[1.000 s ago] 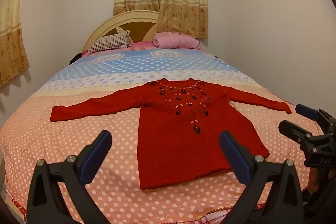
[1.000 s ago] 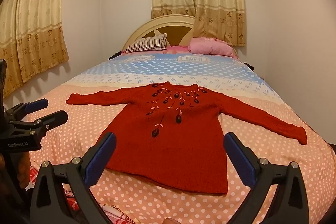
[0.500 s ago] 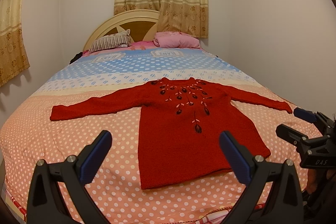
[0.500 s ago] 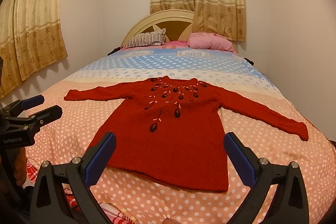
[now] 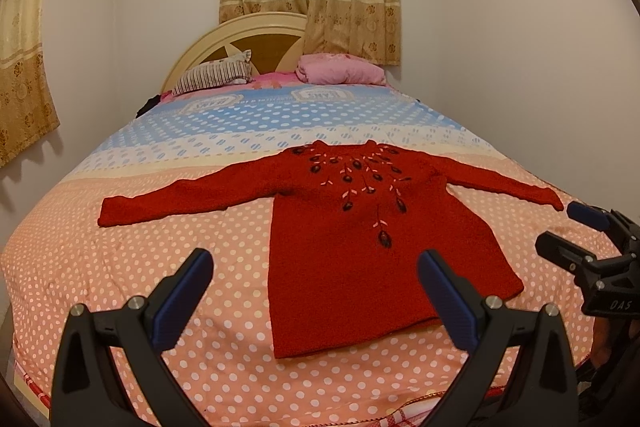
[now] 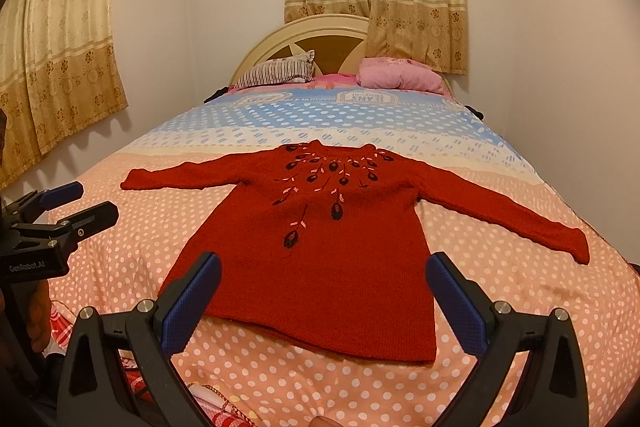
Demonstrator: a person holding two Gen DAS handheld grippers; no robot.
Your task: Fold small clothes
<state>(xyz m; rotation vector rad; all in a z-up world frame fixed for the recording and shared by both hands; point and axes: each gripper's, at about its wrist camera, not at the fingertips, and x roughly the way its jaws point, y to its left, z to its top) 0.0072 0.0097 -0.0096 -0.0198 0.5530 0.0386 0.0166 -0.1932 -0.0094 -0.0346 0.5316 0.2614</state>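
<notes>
The red sweater (image 5: 360, 247) lay flat and face up on the dotted bedspread (image 5: 120, 267), filling the middle of both frames, with its hem toward the bottom of the frame and its collar toward the pillows (image 5: 216, 75) at upper centre. Both sleeves were spread out sideways; in the right wrist view the right sleeve (image 6: 520, 219) ran off toward the right edge of the frame, and the left sleeve (image 6: 180, 175) toward the left.

The main risk from here seemed to be a poor grip. The knit looked thick and loose, so a pinch could take only the top layer and leave the back behind, giving a crooked fold. A pinch that went too deep could catch the bedspread along with the sweater and drag it into wrinkles. Lifting one sleeve alone might also slide the whole body sideways, since nothing held it down.

The left gripper (image 5: 316, 291) hovered above the near edge of the bed, pointing along the sweater's lower left side, its blue-padded fingers (image 5: 184, 295) wide apart and holding nothing. The right gripper (image 6: 324, 295) hung at much the same height over the hem, its fingers (image 6: 456, 295) likewise spread and empty. Each gripper showed in the other's view at the frame's side edge, level and well apart from the cloth. Neither touched the sweater, and no fold had been made.
</notes>
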